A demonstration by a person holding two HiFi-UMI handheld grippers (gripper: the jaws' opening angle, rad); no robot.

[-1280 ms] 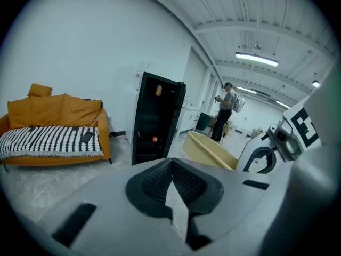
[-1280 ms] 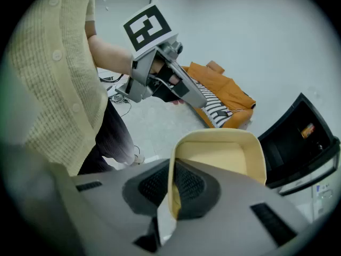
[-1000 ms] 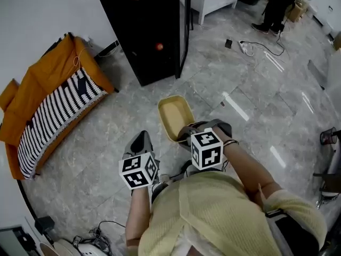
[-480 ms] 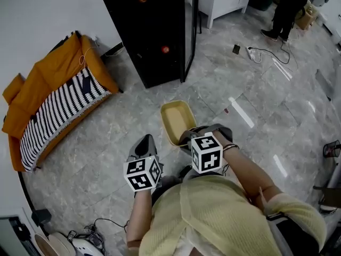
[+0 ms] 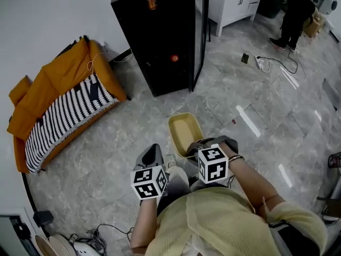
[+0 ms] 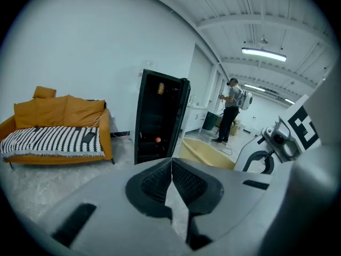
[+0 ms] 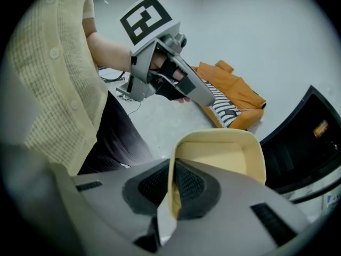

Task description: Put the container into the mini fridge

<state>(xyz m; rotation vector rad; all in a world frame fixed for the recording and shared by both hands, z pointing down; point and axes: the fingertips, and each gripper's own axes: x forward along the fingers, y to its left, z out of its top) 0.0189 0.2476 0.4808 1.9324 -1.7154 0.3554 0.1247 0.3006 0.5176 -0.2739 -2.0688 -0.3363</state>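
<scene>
The pale yellow container [image 5: 184, 133] hangs level over the grey floor in front of the person. My right gripper [image 5: 195, 147] is shut on its near rim; in the right gripper view the rim [image 7: 172, 191] sits pinched between the two pads and the tub [image 7: 226, 156] stretches ahead. My left gripper [image 5: 152, 157] is beside it on the left, shut with nothing in it [image 6: 171, 167]. The black mini fridge [image 5: 160, 36] stands ahead with its glass door [image 5: 198, 33] swung open to the right. A small red thing [image 5: 174, 58] lies inside.
An orange sofa with a striped blanket [image 5: 61, 103] stands against the wall left of the fridge. Behind the fridge is a white cabinet [image 5: 234, 1]. A person [image 5: 294, 12] stands at the far right, near a power strip and cable [image 5: 262, 63] on the floor.
The fridge and sofa have slid lower and grown in the head view, so the person has stepped closer. The right gripper keeps its hold on the container.
</scene>
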